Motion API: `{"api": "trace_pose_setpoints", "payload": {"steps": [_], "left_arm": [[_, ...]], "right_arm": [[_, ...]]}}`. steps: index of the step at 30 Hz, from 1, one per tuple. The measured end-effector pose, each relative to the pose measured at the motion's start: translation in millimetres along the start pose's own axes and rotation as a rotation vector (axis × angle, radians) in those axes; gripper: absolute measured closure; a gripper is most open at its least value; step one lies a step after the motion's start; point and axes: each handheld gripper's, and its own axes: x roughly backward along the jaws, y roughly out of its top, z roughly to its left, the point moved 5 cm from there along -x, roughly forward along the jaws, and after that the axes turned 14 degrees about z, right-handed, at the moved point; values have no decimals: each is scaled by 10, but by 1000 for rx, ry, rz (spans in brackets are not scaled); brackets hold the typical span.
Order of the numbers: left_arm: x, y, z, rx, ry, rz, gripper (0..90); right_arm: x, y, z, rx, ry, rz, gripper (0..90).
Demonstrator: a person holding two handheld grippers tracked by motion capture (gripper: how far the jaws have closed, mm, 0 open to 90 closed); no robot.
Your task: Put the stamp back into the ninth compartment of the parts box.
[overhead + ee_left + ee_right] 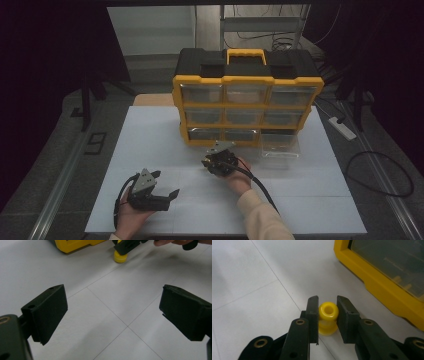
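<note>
Right hand-held gripper (327,315) low over white worktop (150,145), jaws narrowed around yellow spool (327,318); both pads at its sides, firm contact hard to confirm. Spool upright on worktop, hole facing up. Yellow-framed drawer organizer (247,100) just ahead and right of this gripper. Clear drawer (279,145) out on worktop further right. Left hand-held gripper (113,312) wide open, empty, above bare worktop; spool well ahead of it.
</note>
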Motion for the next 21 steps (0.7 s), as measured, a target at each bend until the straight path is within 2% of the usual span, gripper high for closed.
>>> {"api": "trace_pose_setpoints", "payload": {"steps": [6,12,21], "left_arm": [[-1,-1,4,0,3,1,83],[-1,-3,4,2,3,1,83],[-2,-10,10,4,5,4,84]], "right_arm": [[140,18,27,-2,25,-40,730],[311,-1,82,54,29,-59,730],[435,-102,58,43,35,-73,730]]}}
